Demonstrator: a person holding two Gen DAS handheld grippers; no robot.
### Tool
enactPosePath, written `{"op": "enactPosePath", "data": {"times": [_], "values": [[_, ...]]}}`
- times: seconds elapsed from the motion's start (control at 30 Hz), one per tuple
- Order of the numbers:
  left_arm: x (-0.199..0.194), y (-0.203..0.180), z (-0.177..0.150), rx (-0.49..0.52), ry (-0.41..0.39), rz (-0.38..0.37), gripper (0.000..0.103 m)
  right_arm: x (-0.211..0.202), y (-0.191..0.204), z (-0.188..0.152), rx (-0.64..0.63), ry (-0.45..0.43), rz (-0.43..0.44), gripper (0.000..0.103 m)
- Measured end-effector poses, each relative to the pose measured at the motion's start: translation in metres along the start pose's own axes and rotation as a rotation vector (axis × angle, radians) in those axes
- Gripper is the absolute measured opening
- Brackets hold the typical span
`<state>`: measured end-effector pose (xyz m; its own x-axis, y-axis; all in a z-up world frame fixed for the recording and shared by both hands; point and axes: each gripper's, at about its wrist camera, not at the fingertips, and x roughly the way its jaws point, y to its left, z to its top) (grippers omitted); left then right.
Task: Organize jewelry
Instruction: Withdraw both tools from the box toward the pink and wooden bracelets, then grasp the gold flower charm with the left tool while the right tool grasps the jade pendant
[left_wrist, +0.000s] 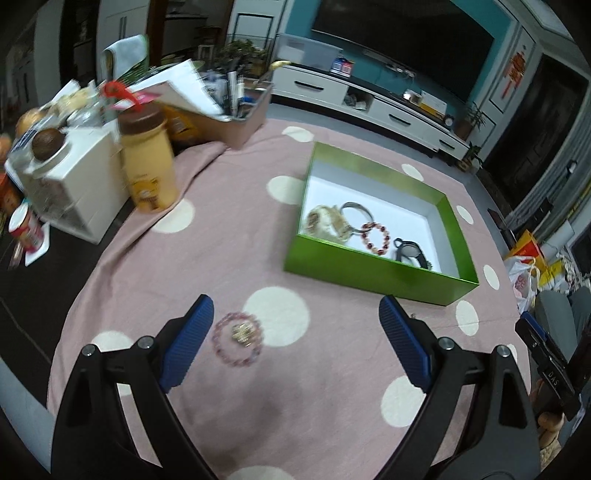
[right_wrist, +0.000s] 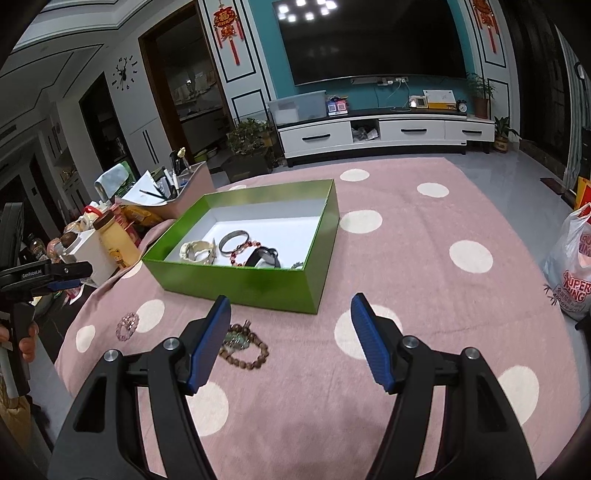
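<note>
A green box (left_wrist: 369, 269) with a white floor sits on the pink dotted cloth; it also shows in the right wrist view (right_wrist: 236, 284). Inside lie a pale bracelet (left_wrist: 325, 221), a metal bangle (left_wrist: 356, 212), a red bead bracelet (left_wrist: 376, 238) and a black watch (left_wrist: 408, 253). A pink bead bracelet (left_wrist: 238, 343) lies on the cloth just right of my left gripper's left finger; it also shows in the right wrist view (right_wrist: 127, 326). My left gripper (left_wrist: 297, 314) is open and empty. A brown bead bracelet (right_wrist: 245, 349) lies beside my right gripper's left finger. My right gripper (right_wrist: 291, 314) is open and empty.
Clutter stands at the table's left: a yellow bottle (left_wrist: 147, 166), a white box (left_wrist: 74, 188), a bin of papers and pens (left_wrist: 229, 110). A plastic bag (right_wrist: 574, 266) hangs off the right edge. The left gripper shows at the far left of the right wrist view (right_wrist: 55, 278).
</note>
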<state>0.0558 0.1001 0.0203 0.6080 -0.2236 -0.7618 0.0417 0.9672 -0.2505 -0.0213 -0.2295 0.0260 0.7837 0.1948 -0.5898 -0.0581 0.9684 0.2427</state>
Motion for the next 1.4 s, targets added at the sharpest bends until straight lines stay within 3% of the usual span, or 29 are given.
{"op": "enactPosePath", "data": {"times": [0.43,0.63,1.0,1.23,1.4], "values": [[0.017,0.041,-0.034,-0.102,0.063,0.023,0.092,0.009,0.013,-0.021,-0.014,0.058,0.03,0.068],[0.028,0.05,-0.046,-0.126,0.089,0.017,0.086,0.017,0.021,-0.028,-0.035,0.088,0.048,0.068],[0.044,0.051,-0.054,-0.139,0.107,-0.06,0.076,0.038,0.042,-0.042,-0.1,0.143,0.105,0.068],[0.051,0.056,-0.049,-0.183,0.118,-0.134,0.063,0.052,0.052,-0.044,-0.124,0.165,0.132,0.062],[0.058,0.053,-0.043,-0.173,0.124,-0.132,0.059,0.057,0.051,-0.044,-0.119,0.17,0.134,0.062]]}}
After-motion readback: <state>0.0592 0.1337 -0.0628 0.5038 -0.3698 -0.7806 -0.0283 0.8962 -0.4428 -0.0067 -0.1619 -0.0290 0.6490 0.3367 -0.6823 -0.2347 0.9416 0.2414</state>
